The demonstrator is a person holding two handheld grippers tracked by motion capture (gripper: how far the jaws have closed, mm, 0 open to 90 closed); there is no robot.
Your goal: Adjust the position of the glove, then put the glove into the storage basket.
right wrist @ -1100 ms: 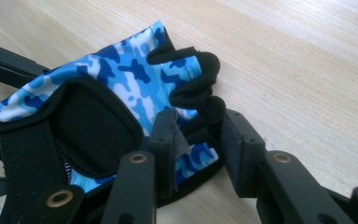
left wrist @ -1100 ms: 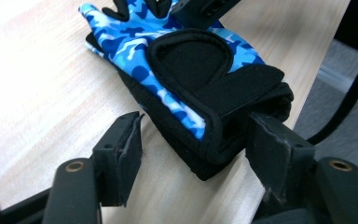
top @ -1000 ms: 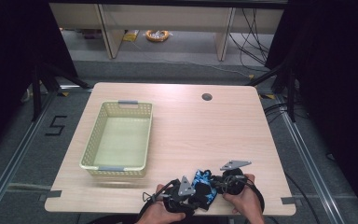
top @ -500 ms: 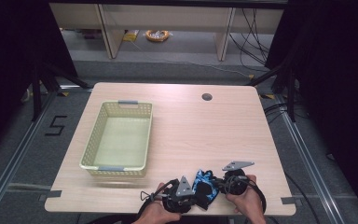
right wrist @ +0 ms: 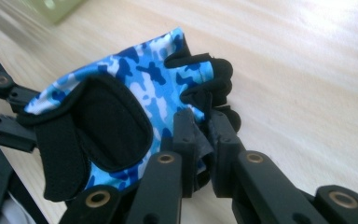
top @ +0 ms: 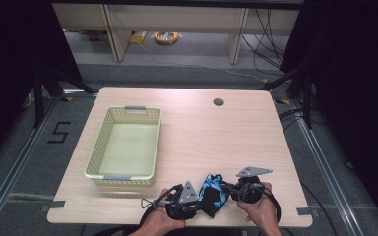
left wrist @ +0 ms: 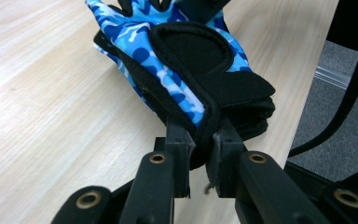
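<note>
while both hand-held grippers pinch the glove at the table's near edge, the far tabletop lies open.

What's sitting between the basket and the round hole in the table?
Nothing: in the high view, the stretch of table between the basket and the round hole is bare wood.

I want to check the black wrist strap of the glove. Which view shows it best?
The left gripper view: the strap lies close and sharp above the left claw. The right gripper view shows it sideways. In the high view the glove is too small.
</note>
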